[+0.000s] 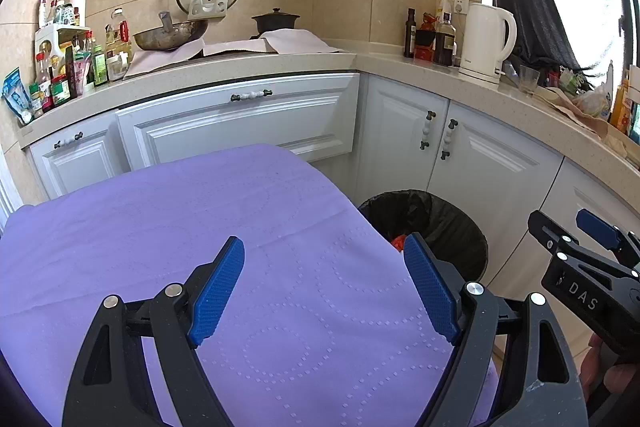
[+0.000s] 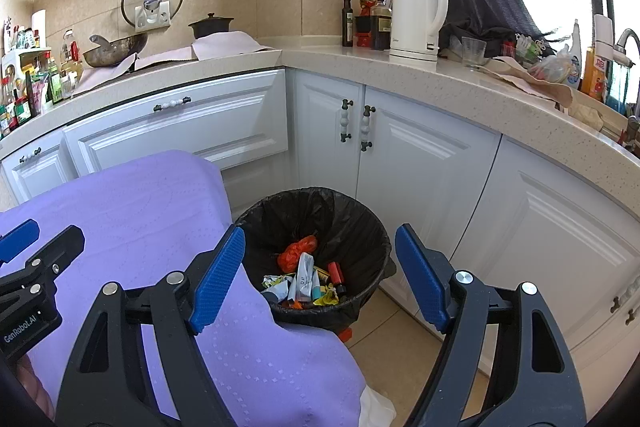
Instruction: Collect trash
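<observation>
A: Why is the bin point(image 2: 316, 255) standing just beside the table point(image 1: 160, 219)?

B: I think so that trash can go from the purple cloth directly down into it. The bin has a black bag inside, and the trash point(image 2: 308, 279) already lies at its bottom: an orange wrapper, small packets, a tube.

A: And the tongs?

B: The left gripper point(image 1: 324, 287) hovers over the cloth, its jaws apart, with nothing between them. The right gripper point(image 2: 320, 279) points toward the bin, also apart and empty.

A: Is any trash left on the cloth?

B: I see none there. It seems the collecting is almost done.
</observation>
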Motion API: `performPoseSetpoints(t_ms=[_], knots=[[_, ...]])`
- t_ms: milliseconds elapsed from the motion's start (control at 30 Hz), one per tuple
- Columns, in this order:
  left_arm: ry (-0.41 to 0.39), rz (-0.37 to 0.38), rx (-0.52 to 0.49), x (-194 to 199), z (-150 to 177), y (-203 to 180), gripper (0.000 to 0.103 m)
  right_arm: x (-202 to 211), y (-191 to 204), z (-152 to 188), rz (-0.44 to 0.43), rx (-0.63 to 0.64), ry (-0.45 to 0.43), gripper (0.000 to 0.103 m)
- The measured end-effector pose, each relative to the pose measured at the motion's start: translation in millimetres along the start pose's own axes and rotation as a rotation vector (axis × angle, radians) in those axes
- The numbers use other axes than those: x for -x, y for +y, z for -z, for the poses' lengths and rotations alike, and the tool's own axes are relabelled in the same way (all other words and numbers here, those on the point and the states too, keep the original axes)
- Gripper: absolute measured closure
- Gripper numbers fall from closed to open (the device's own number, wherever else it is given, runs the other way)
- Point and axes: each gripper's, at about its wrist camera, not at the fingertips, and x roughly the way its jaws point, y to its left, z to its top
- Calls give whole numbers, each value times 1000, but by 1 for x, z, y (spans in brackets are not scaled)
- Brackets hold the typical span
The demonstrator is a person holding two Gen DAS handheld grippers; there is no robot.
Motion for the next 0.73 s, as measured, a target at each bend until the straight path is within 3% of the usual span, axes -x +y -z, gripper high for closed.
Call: performPoseSetpoints(t_ms=[433, 667, 733], knots=[[8, 22, -2, -4, 3, -1, 19, -1, 3, 5, -6, 3, 5, 27], [13, -52, -3, -10, 3, 18, 19, -9, 31, 8, -49, 45, 25, 26], [36, -81, 19, -16, 7, 35, 19, -13, 48, 8, -82, 71, 34, 19]])
